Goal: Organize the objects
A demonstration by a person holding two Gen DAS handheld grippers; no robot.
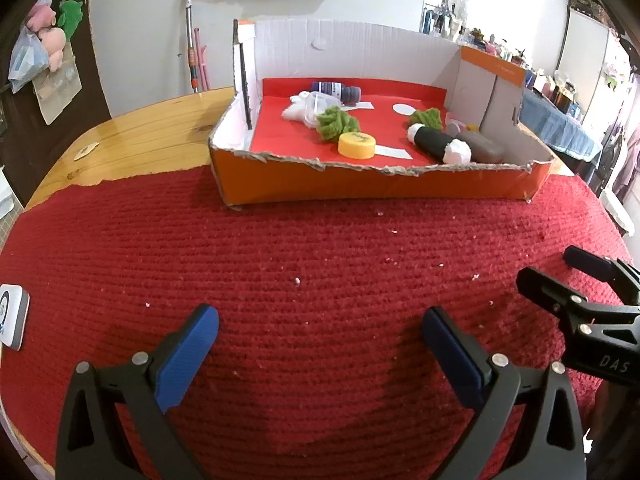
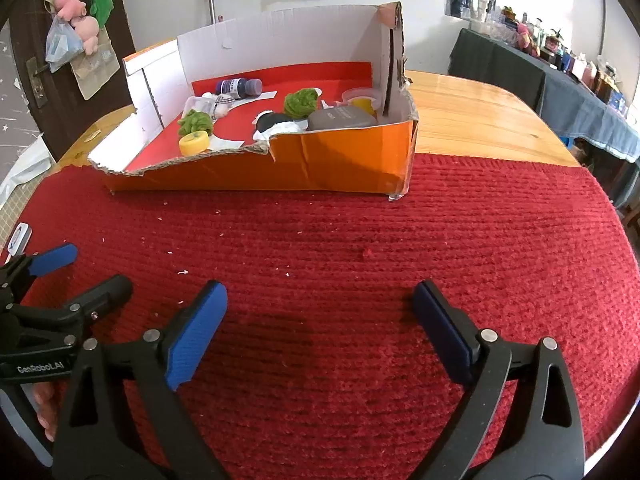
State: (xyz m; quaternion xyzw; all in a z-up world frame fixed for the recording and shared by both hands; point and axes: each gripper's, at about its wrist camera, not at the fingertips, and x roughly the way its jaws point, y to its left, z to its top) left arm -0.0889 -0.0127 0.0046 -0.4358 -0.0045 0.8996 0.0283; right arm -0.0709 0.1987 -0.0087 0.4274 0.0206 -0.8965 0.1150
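— What sits left? 
— The left gripper (image 1: pixel 320 332), jaws spread and empty above the red mat (image 1: pixel 320 240). 
— And beyond? 
— An orange cardboard box (image 1: pixel 376 188) on the mat's far edge holds a yellow cap (image 1: pixel 357 145), green pompoms (image 1: pixel 337 123) and a dark bottle (image 1: pixel 336 91). 
— Right? 
— The right gripper (image 2: pixel 320 320), fingers wide apart, gripping nothing.

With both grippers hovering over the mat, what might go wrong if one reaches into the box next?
1. The box's front wall is torn and jagged; a finger of the open right gripper may snag it.
2. On the box's right side the roll, grey case and a green tuft are crowded together; grabbing one may shove another.
3. The left gripper, also open, sits close beside the right; they may collide.
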